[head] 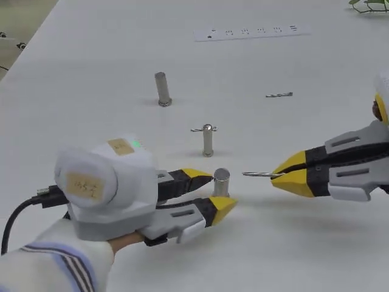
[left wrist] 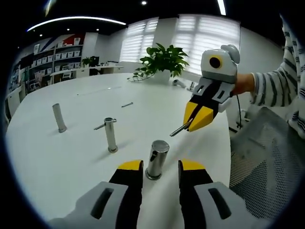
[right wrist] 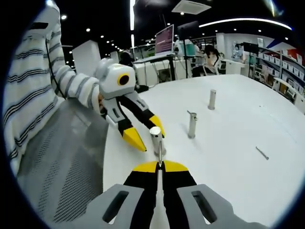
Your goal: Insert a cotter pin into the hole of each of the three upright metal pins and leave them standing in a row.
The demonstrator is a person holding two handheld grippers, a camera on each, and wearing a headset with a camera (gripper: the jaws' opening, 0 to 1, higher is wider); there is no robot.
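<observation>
One cotter pin (head: 260, 174) level in right claw (head: 278, 175), tip seemingly toward nearest pin (head: 221, 181).

In the head view, the right edge of the frame cuts off my right gripper (head: 281, 175) behind its jaws, and the rear of the cotter pin (head: 258, 174) is hidden between them. The lower jaw of my left gripper (head: 222, 190) covers the foot of the nearest metal pin (head: 222, 180). In the right gripper view the cotter pin lies over this pin, so the gap between them cannot be judged there. The green thing (head: 369, 5) in the upper right corner is cut by the edge; I cannot name it. The loose metal piece (head: 279, 95) at the right is too small to tell its shape.
</observation>
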